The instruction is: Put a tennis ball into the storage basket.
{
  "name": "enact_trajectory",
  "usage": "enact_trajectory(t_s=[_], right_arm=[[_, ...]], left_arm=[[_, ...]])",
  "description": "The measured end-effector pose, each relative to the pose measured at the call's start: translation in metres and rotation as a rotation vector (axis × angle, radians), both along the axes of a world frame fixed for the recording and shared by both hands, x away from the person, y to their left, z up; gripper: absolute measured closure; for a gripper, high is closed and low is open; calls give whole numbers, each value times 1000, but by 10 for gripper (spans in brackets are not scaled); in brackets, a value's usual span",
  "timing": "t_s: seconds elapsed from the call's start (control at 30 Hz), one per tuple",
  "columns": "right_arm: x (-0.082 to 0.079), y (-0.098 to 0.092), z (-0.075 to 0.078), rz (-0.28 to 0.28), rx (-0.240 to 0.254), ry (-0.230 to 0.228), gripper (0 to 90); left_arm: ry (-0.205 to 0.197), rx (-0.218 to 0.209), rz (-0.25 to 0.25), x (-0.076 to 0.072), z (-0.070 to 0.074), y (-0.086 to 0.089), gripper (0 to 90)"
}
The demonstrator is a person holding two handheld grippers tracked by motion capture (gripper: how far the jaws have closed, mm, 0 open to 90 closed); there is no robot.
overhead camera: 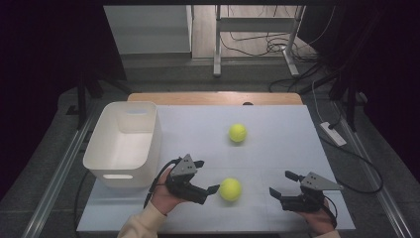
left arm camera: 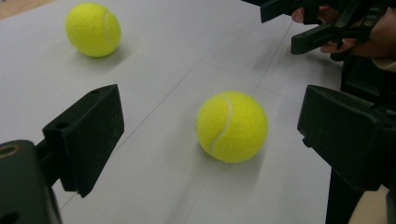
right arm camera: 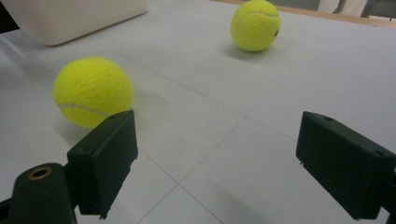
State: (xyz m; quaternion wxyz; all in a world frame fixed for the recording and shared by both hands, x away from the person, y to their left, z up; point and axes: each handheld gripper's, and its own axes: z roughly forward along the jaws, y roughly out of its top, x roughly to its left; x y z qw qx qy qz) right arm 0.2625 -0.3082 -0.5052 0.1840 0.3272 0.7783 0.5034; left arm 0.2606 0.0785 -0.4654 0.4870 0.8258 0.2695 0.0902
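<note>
Nearest the person, 1 yellow tennis ball (overhead camera: pixel 230 189) rests on the white table sheet (overhead camera: pixel 277 134), just beyond the left gripper (overhead camera: pixel 205 178), whose jaws stand wide apart and empty. Well to the ball's right, the right gripper (overhead camera: pixel 281 184) also has its jaws spread, holding nothing. A 2nd tennis ball (overhead camera: pixel 237 133) lies farther back. At the left edge sits a white bin (overhead camera: pixel 124 144).

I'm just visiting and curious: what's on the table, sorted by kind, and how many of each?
Tennis balls: 2, near ball and far ball
White bin: 1
Hand-held claws: 2, left claw and right claw, both open
Total: 5
</note>
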Motion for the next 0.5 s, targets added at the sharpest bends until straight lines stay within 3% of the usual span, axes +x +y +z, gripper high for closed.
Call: enact_trajectory(t_s=[0.5], right_arm=[[0, 0, 0, 2, 0, -3, 128]], left_arm=[[3, 13, -38, 2, 1, -18, 84]])
